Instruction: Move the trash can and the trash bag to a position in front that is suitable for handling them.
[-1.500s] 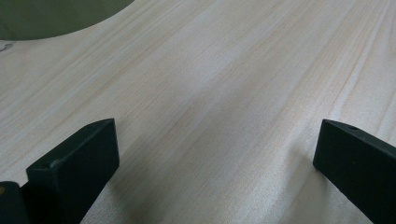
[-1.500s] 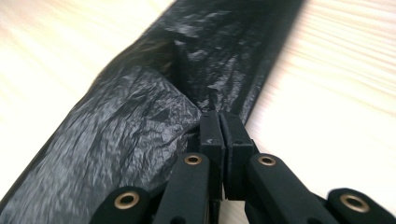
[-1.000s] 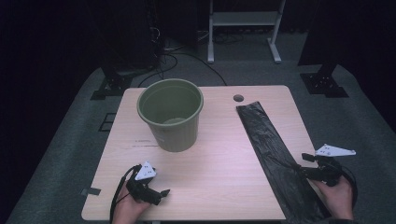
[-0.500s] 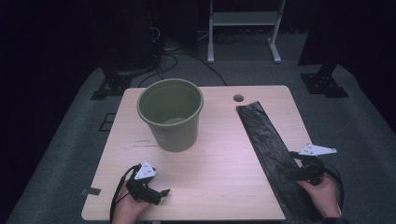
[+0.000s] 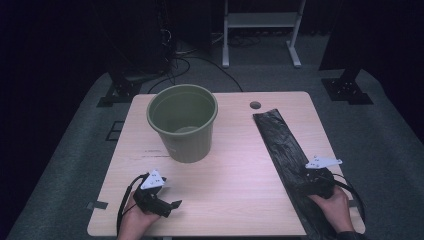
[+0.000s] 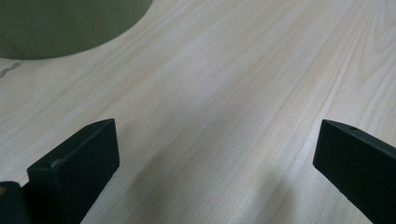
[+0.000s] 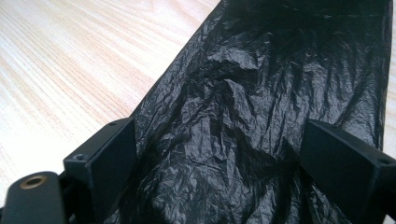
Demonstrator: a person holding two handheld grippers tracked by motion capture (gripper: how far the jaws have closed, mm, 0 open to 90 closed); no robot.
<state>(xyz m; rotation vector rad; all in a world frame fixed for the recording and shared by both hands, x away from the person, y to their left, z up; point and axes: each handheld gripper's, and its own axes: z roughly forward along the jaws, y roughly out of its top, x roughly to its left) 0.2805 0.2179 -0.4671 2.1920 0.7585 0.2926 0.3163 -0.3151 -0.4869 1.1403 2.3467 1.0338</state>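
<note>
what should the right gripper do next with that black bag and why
Probably lower a little and close on the black bag. The right gripper has just opened its jaws; they straddle the flat bag without pinching it, and the green bucket stands unlined.

Left claw (image 5: 172, 204) rested low near the counter's (image 5: 235, 195) front-left corner, jaws wide apart. Right claw (image 5: 306, 179) sat by the front-right edge, jaws just opened wide.
</note>
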